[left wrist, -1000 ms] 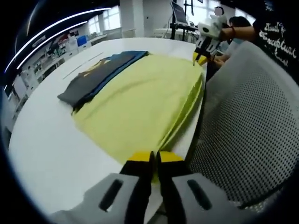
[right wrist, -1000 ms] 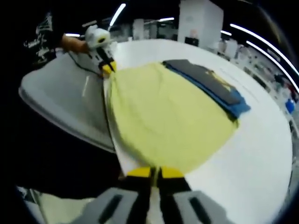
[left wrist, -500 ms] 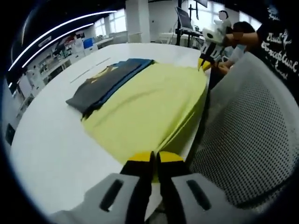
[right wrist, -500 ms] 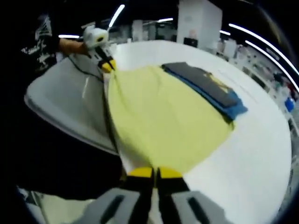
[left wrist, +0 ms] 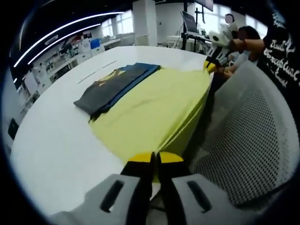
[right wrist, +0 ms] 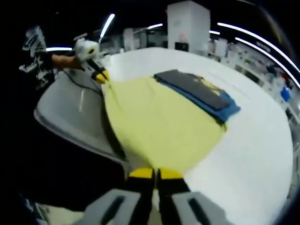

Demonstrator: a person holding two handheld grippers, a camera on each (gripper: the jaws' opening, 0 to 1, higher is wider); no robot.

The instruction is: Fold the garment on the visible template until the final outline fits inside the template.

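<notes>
A yellow garment is stretched out over the near part of the white table, its near edge lifted off the table. My left gripper is shut on one near corner. My right gripper is shut on the other near corner, and shows far off in the left gripper view. In the right gripper view the left gripper pinches the far corner of the yellow garment. A dark grey garment lies on a blue one beyond the yellow cloth.
A grey mesh chair stands close against the table's edge, and its back lies beside the yellow cloth. A person's forearm holds the right gripper. Shelves and desks line the room behind.
Both near corners have risen and drawn back from the table, so the yellow cloth hangs tauter between them. The dark and blue garments have stayed put.
</notes>
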